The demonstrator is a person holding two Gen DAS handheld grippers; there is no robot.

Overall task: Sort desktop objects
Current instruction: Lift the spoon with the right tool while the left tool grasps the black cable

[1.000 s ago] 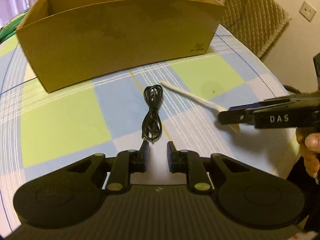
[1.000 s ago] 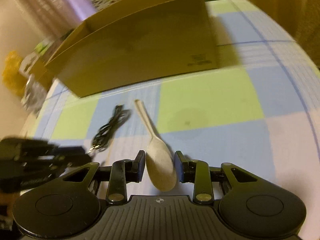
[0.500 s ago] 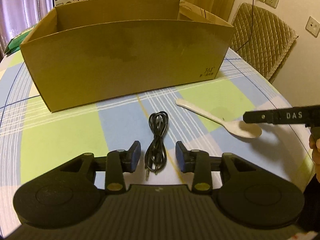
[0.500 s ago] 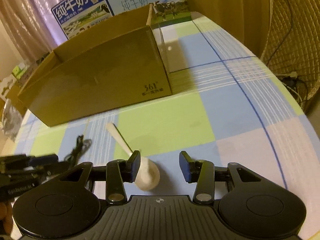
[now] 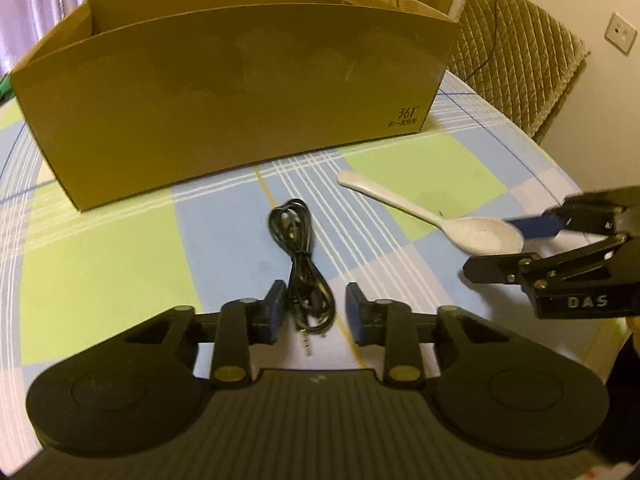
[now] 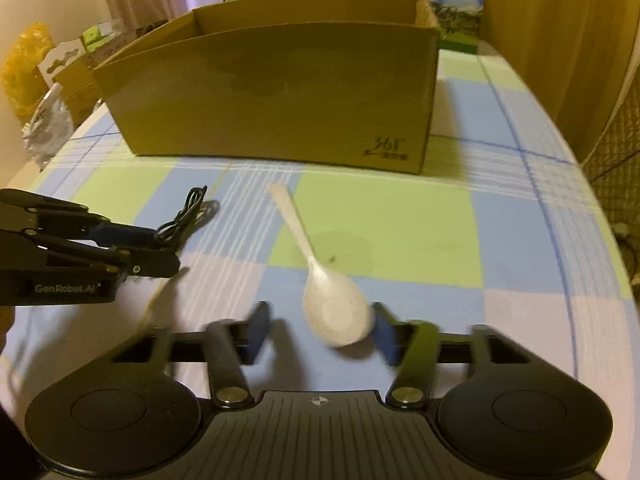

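Right gripper (image 6: 318, 326) now spread wider around spoon bowl (image 6: 334, 310); left gripper (image 5: 314, 314) open, straddling black cable (image 5: 300, 268). Yellow bag (image 6: 24, 60) only upper left of right view.

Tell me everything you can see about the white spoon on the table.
The spoon is off-white and matte, plastic or ceramic by its look, with a slim flat handle and a deep oval bowl. It lies bowl-up on the checked tablecloth, handle pointing toward the cardboard box, apart from the black cable. Its bowl sits between the open fingers of the right gripper, close to the right finger; whether they touch is unclear.
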